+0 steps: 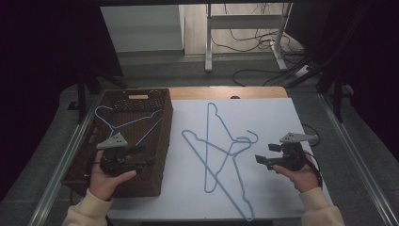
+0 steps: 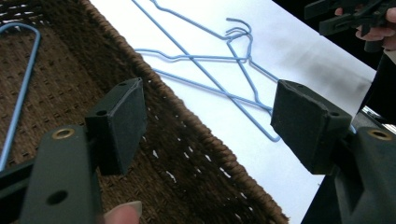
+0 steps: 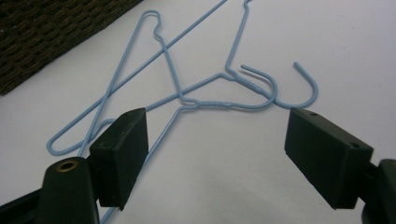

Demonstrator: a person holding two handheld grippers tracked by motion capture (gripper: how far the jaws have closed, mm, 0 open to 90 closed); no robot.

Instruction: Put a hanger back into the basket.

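Two light blue wire hangers (image 1: 229, 151) lie crossed on the white tabletop (image 1: 273, 117), their hooks toward the right. A third blue hanger (image 1: 136, 120) rests inside the brown wicker basket (image 1: 165, 136) on the left. My left gripper (image 1: 147, 156) hovers open over the basket's near right part with nothing between its jaws. In the left gripper view its pads (image 2: 119, 123) frame the basket wall (image 2: 187, 154) and the crossed hangers (image 2: 201, 58). My right gripper (image 1: 264, 153) is open just right of the hooks. In the right gripper view it (image 3: 217, 149) faces the twisted necks (image 3: 210, 102).
The basket takes up the table's left side, its woven rim (image 3: 46, 32) in the corner of the right gripper view. Behind the table are a desk frame (image 1: 209, 42) and floor cables (image 1: 249, 40). White surface lies bare near the front edge and far right.
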